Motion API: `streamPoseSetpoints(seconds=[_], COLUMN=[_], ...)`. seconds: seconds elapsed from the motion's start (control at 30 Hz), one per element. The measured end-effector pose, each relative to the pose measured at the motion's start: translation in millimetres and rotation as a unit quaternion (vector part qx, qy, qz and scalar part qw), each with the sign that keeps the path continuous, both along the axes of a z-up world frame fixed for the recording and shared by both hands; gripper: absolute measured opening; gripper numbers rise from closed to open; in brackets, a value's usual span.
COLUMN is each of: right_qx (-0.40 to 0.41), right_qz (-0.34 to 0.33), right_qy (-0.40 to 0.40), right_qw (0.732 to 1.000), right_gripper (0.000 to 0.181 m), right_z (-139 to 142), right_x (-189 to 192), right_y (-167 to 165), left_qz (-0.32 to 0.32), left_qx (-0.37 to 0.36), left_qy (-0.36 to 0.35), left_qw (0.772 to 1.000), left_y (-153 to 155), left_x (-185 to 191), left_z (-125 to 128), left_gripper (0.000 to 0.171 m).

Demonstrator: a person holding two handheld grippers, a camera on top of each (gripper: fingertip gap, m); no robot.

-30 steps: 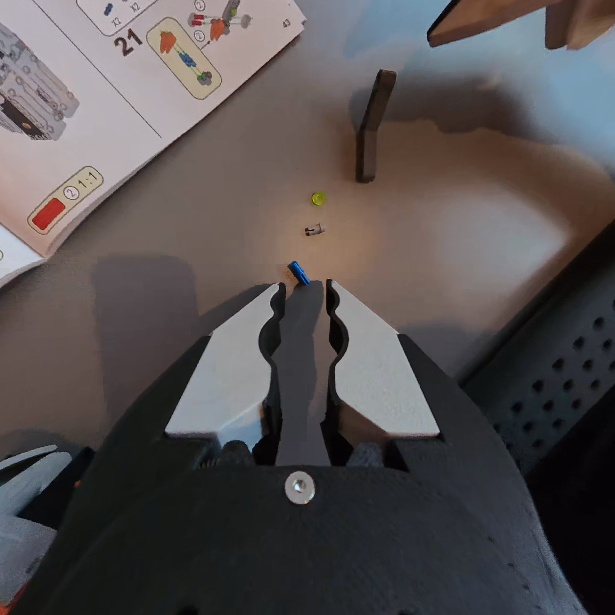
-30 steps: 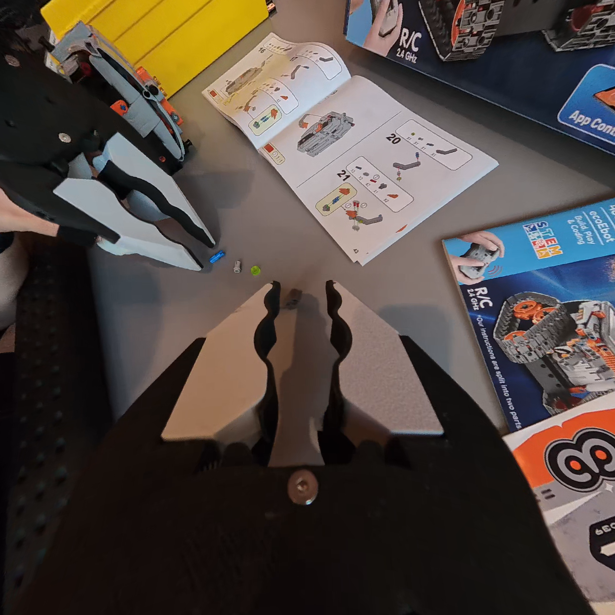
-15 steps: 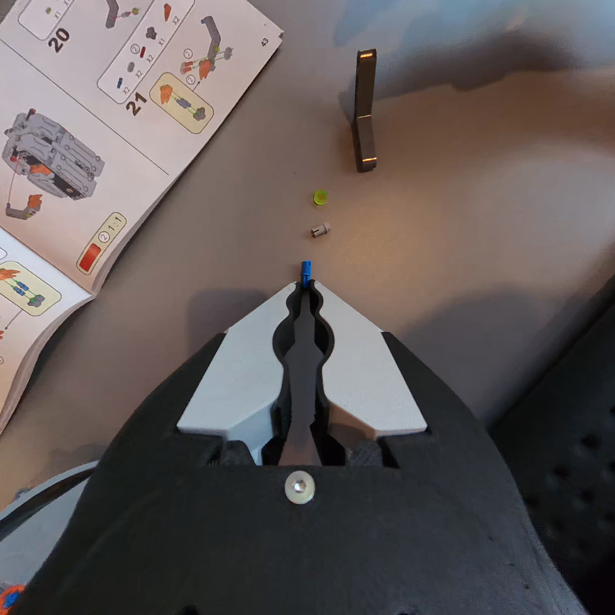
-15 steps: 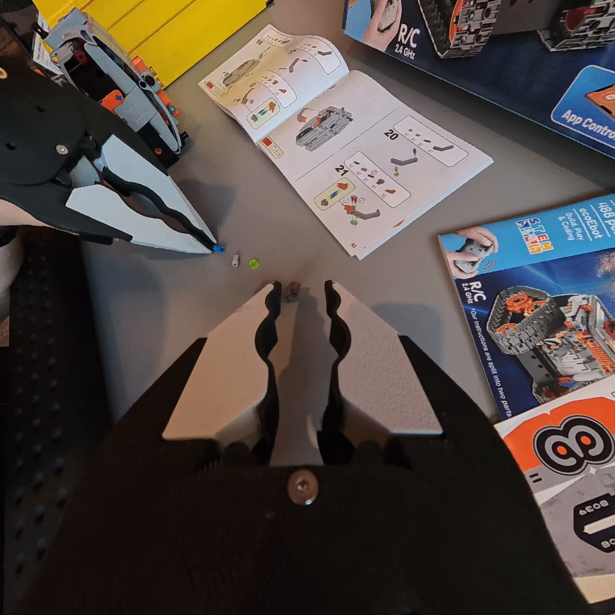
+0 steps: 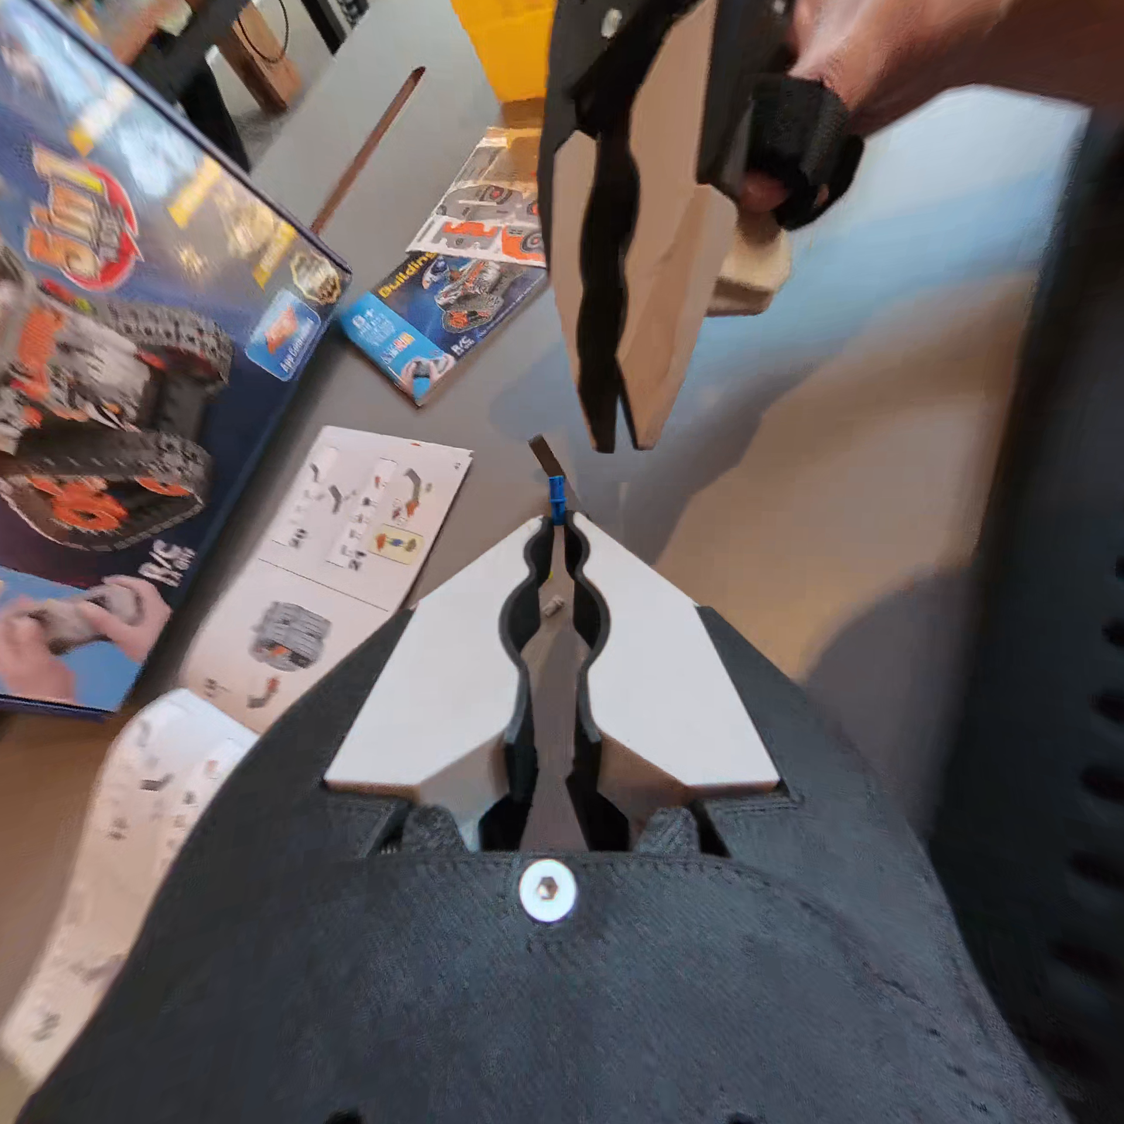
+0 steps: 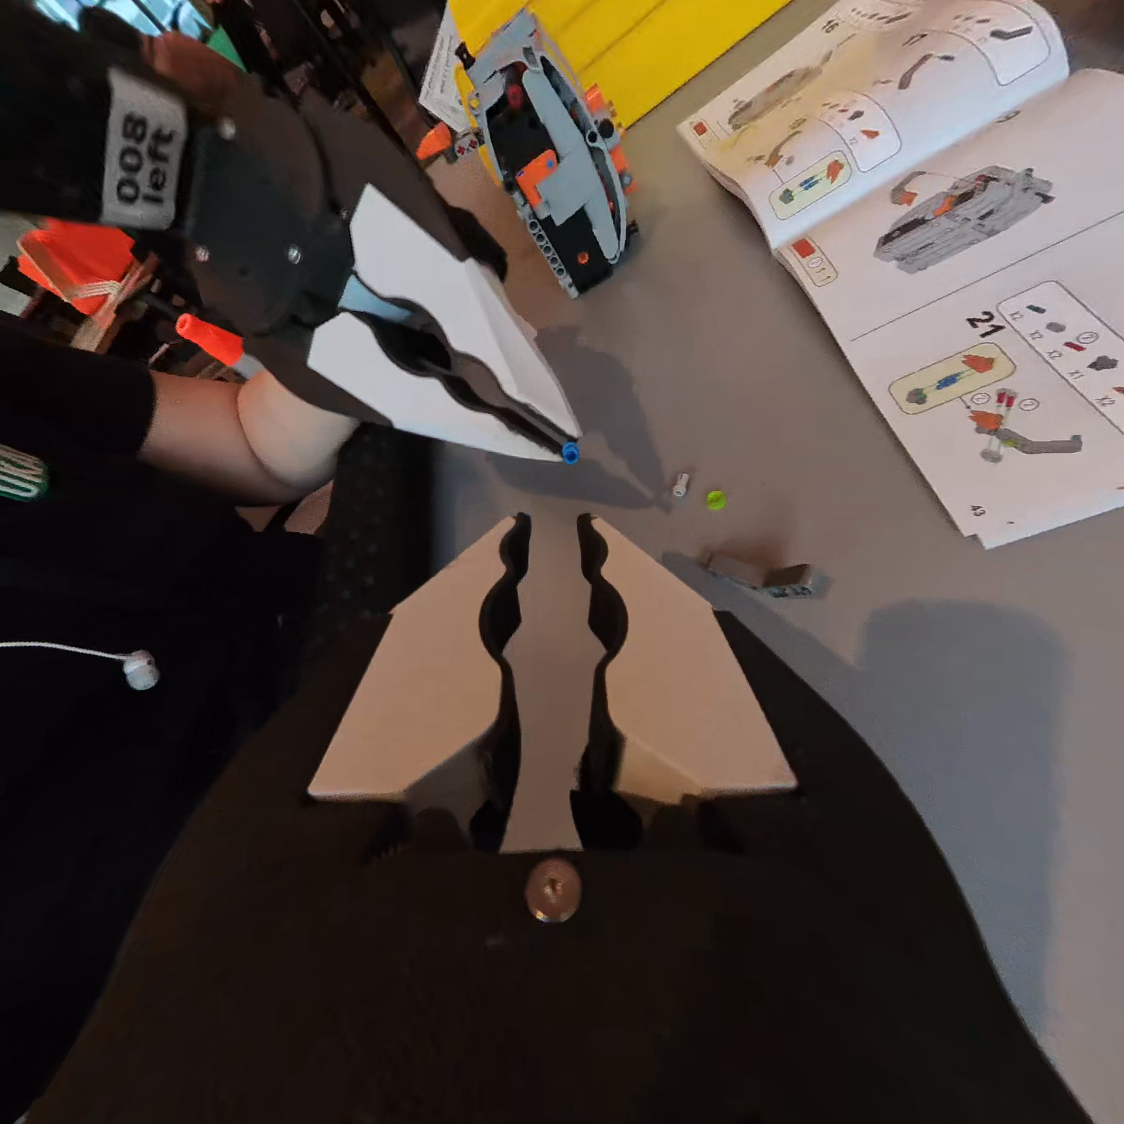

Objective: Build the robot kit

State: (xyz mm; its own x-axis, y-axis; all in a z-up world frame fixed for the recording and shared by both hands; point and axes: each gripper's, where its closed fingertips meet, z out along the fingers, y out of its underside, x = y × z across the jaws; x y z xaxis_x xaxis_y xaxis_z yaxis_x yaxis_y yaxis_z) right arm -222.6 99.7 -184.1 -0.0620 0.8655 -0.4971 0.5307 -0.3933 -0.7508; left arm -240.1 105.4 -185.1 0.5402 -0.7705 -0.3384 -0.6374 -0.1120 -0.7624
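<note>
My left gripper (image 5: 556,522) is shut on a small blue pin (image 5: 556,491) that sticks out past its tips, held above the grey table. In the right wrist view this gripper (image 6: 562,447) comes in from the left with the blue pin (image 6: 570,453) at its tip. My right gripper (image 6: 552,520) is open and empty, just below and in front of the pin. It also shows in the left wrist view (image 5: 614,447), hanging above the pin. On the table lie a grey pin (image 6: 681,485), a green round stud (image 6: 716,500) and a dark grey angled beam (image 6: 760,575).
An open instruction booklet (image 6: 973,304) lies at the right. A partly built grey, black and orange model (image 6: 559,182) stands by a yellow box (image 6: 638,36). A large blue kit box (image 5: 121,365), a blue booklet (image 5: 444,322) and a sticker sheet (image 5: 486,207) lie farther off. My left and right fingertips are right by each other. Left tips and right tips are each some 8 cm from the green round stud (image 6: 716,500).
My left gripper closed on the blue pin, lifted it off the table and tilted up. My right gripper moved left, away from the dark grey beam, toward the pin.
</note>
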Motion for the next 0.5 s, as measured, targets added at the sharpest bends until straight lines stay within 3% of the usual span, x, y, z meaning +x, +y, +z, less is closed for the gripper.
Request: streamPoseSetpoints(seconds=[0.13,0.5], right_qx=[-0.037,-0.050], right_qz=[-0.012,-0.023], right_qy=[0.015,-0.007], right_qw=[0.999,0.998], right_gripper=[0.020,0.018], right_z=[5.2,-7.3], right_x=[-4.3,-12.9], right_y=[0.4,1.4], left_qz=[-0.009,-0.032], left_qx=[0.058,0.056], left_qy=[0.071,0.075], left_qw=[0.996,0.995], left_y=[-0.2,-5.6], left_x=[1.2,9.7], left_z=[-5.9,-9.4], left_gripper=[0.002,0.002])
